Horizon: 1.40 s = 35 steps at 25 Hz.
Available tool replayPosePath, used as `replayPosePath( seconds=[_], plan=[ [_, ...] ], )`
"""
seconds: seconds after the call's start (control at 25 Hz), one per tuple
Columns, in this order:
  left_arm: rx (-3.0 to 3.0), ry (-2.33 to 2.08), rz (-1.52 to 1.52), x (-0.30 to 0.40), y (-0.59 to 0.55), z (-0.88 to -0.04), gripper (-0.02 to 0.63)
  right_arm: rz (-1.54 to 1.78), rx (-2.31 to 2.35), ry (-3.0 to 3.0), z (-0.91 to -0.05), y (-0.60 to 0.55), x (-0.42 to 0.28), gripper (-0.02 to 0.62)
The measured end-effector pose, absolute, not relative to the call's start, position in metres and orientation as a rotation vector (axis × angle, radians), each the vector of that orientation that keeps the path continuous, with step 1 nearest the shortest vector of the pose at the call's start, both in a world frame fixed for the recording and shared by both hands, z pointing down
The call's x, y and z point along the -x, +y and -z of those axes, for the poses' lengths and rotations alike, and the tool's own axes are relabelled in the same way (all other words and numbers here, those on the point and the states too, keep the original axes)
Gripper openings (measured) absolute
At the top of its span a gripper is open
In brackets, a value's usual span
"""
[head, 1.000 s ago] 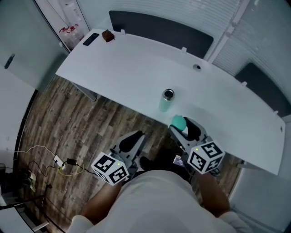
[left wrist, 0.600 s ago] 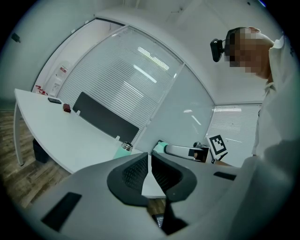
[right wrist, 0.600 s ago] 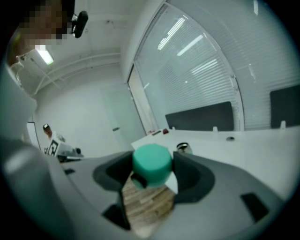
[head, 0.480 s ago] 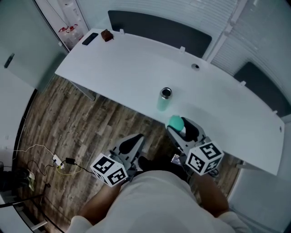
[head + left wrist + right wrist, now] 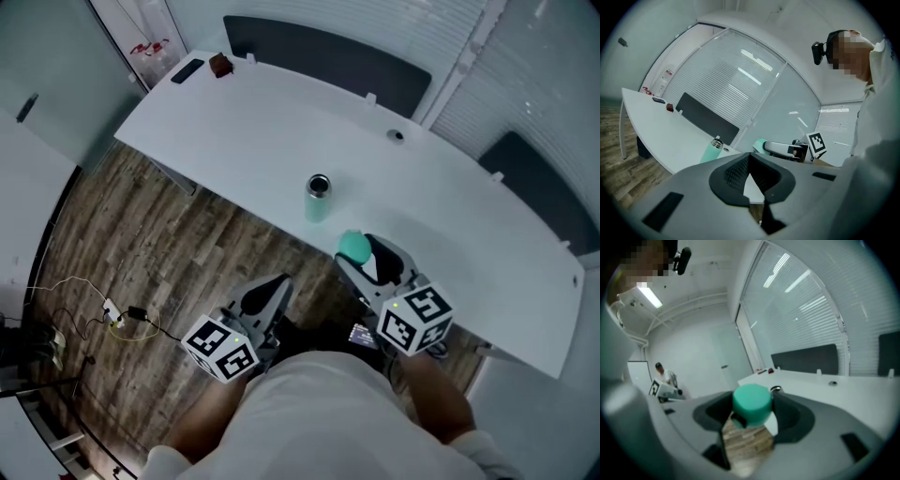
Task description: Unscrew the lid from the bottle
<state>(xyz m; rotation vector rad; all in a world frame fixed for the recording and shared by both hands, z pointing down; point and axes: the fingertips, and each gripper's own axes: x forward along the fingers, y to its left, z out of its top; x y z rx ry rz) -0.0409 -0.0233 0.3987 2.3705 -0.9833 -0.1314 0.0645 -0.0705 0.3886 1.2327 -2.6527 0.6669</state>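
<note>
A mint-green bottle (image 5: 317, 199) stands upright near the front edge of the white table (image 5: 234, 122), its steel mouth bare; it also shows in the left gripper view (image 5: 711, 151). The round green lid (image 5: 353, 246) (image 5: 752, 404) sits between the pads of my right gripper (image 5: 361, 251) (image 5: 751, 411), held off the table just right of the bottle. My left gripper (image 5: 272, 287) (image 5: 751, 174) hangs over the wooden floor below the table edge; its jaws have just been closing and hold nothing.
A black bar-shaped item (image 5: 187, 70) and a small brown object (image 5: 220, 66) lie at the table's far left corner. Dark panels (image 5: 328, 56) stand behind the table. Cables (image 5: 122, 319) lie on the floor at left. A person (image 5: 665, 378) stands far off.
The head view has swung, so the bottle sits further left in it. My right gripper with the lid has drawn slightly further from the bottle. The left gripper stays low over the floor.
</note>
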Motion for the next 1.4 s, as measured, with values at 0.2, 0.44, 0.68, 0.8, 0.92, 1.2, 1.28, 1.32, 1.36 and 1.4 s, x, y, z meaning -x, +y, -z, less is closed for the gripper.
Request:
replayPosePath(
  seconds=[0.2,0.44,0.68,0.8,0.92,1.2,1.28,1.32,1.36,1.4],
  plan=[
    [-2.343,-1.014,0.137,0.016,-0.004,-0.402,0.02,-0.68,-1.167,-2.66,-0.397,-0.057,-0.083,0.285],
    [-2.307,-1.055,0.154,-0.001,0.017,-0.407,0.02,-0.667,-1.085,-2.687,-0.399,-0.039,-0.093,0.285],
    [-2.284,-1.104,0.162,0.004,0.036,-0.41,0.02,-0.645,-1.037,-2.717,-0.397,-0.024,-0.088,0.285],
    [-2.28,-1.099,0.164,0.01,0.042,-0.41,0.02,-0.636,-1.034,-2.718,-0.394,-0.018,-0.082,0.285],
    [-2.294,-1.078,0.167,0.014,0.042,-0.406,0.02,-0.627,-1.057,-2.716,-0.389,-0.016,-0.079,0.285],
    [-2.333,-1.041,0.154,0.04,0.04,-0.392,0.02,-0.638,-1.138,-2.694,-0.382,-0.013,-0.064,0.285],
    [-2.331,-1.035,0.154,0.049,0.04,-0.391,0.02,-0.648,-1.155,-2.686,-0.381,-0.011,-0.057,0.285],
    [-2.332,-1.032,0.153,0.053,0.041,-0.39,0.02,-0.651,-1.162,-2.684,-0.38,-0.011,-0.055,0.285],
    [-2.335,-1.031,0.152,0.056,0.041,-0.389,0.02,-0.651,-1.168,-2.682,-0.38,-0.009,-0.053,0.285],
    [-2.337,-1.032,0.153,0.059,0.042,-0.388,0.02,-0.649,-1.172,-2.681,-0.379,-0.008,-0.05,0.285]
  ],
)
